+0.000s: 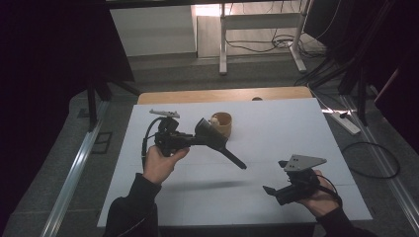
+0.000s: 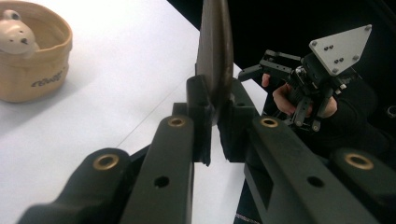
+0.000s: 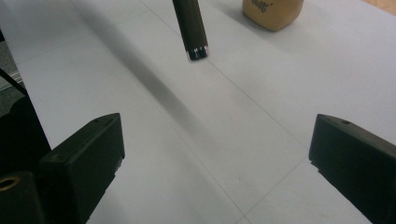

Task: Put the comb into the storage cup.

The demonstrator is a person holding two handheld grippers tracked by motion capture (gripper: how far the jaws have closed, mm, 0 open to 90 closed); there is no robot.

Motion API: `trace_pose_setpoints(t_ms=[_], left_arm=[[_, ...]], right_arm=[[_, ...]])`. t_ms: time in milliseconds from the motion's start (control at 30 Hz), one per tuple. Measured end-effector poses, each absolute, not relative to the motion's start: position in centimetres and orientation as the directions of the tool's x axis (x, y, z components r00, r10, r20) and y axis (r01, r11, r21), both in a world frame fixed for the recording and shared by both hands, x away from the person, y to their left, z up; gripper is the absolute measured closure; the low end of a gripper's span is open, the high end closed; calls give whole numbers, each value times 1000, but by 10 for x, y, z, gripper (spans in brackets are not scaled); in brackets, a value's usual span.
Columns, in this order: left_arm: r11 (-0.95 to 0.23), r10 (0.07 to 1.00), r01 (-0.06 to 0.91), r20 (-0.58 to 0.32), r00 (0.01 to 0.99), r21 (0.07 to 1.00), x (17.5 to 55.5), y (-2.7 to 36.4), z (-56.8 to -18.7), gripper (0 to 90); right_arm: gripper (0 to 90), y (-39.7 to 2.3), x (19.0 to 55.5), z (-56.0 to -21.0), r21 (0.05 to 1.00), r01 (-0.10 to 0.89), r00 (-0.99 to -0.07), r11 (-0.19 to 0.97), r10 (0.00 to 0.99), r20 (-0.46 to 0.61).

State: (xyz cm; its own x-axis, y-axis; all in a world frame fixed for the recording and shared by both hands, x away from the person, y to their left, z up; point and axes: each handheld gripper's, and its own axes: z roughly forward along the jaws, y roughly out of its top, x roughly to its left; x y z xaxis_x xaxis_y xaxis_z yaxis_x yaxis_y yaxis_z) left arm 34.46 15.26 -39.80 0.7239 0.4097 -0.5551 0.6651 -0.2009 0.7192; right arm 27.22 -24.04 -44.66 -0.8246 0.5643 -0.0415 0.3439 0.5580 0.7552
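Observation:
A black pan (image 1: 210,132) with a long handle (image 1: 233,158) hangs above the white table (image 1: 276,128), its handle slanting down to the right. My left gripper (image 1: 193,138) is shut on the pan's rim (image 2: 215,56), with the pads pressing on both sides. Behind the pan stands a tan cup (image 1: 222,124) with a small pale animal figure (image 2: 15,33) inside. My right gripper (image 1: 274,177) hovers near the table's front right with its jaws wide open and nothing between them. In the right gripper view the handle's end (image 3: 192,32) floats ahead of the open jaws.
A wooden strip (image 1: 222,95) runs along the table's far edge. A power strip (image 1: 343,121) and cables (image 1: 370,158) lie on the floor at the right. White desk legs (image 1: 223,44) stand further back.

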Motion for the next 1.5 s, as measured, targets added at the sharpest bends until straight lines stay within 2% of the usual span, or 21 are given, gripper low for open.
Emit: trace_pose_setpoints(t_ms=[467,1500], left_arm=[[-180,431,665,-550,715,725,353,164,-390,827],[-169,473,659,-526,707,733,375,171,-367,827]], right_arm=[[1,-257,271,-453,739,383,-803,553,595,-29],[0,-290,259,-457,732,462,-736,500,677,2]])
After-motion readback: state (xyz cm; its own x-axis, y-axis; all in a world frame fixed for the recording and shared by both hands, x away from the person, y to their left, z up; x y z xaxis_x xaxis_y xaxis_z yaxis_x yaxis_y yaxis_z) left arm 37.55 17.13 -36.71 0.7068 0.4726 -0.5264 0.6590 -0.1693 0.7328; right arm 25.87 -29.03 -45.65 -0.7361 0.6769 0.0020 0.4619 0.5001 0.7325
